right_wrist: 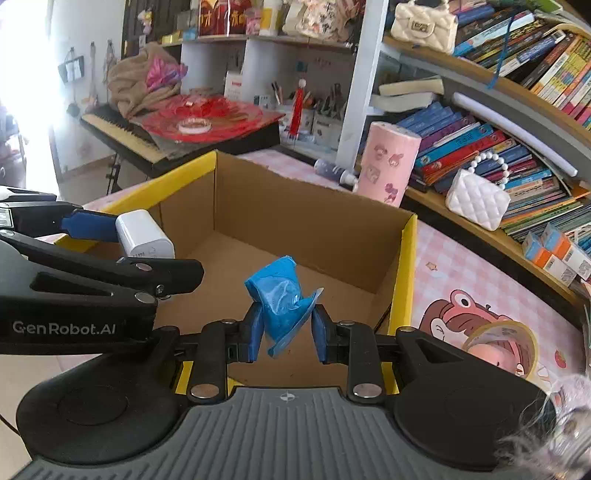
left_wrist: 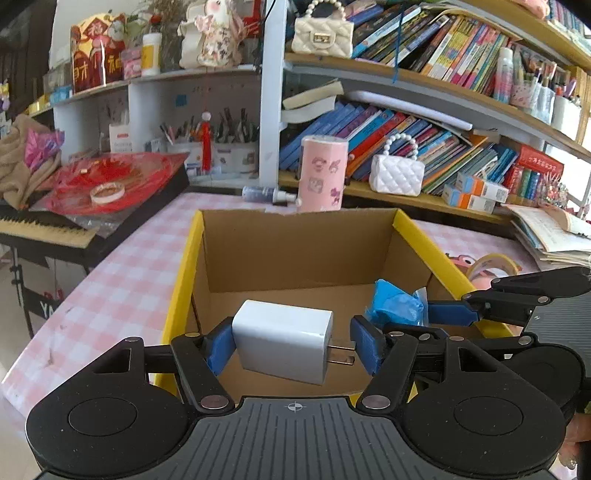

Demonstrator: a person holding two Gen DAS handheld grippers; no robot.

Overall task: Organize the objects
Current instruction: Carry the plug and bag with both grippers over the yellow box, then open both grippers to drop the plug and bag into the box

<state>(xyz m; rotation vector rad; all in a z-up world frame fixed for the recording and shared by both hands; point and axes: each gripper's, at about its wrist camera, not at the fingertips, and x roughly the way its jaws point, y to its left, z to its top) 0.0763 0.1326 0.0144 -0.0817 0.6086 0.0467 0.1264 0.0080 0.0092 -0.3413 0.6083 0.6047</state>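
The left tool [left_wrist: 293, 345] has one white charger [left_wrist: 282, 345] clamped between its two blue fingers [left_wrist: 221, 347], one finger flat on the body and the other against the two metal prongs, which point to the right. The right tool [right_wrist: 286, 330] pinches one crumpled blue packet [right_wrist: 281, 299] between its blue fingers [right_wrist: 255, 334], closed down to a narrow gap, with the packet sticking up above them. Both tools hang over the near part of one open cardboard box [left_wrist: 295, 251] with yellow outer sides; the charger and the packet are held above its brown floor, and nothing else shows inside it. In the left view the right tool's packet sits just to the right of the charger.

The box stands on the pink-checked surface [left_wrist: 122, 269]. Beyond its far wall stands one pink cylinder [left_wrist: 322, 173] with cartoon stickers, with one small bottle [left_wrist: 264, 192] lying beside it. Near the surface's right edge lies one roll of yellowish tape [left_wrist: 493, 266]. On the shelves behind are two quilted handbags, one white [left_wrist: 397, 175] and one cream [left_wrist: 322, 35] higher up.
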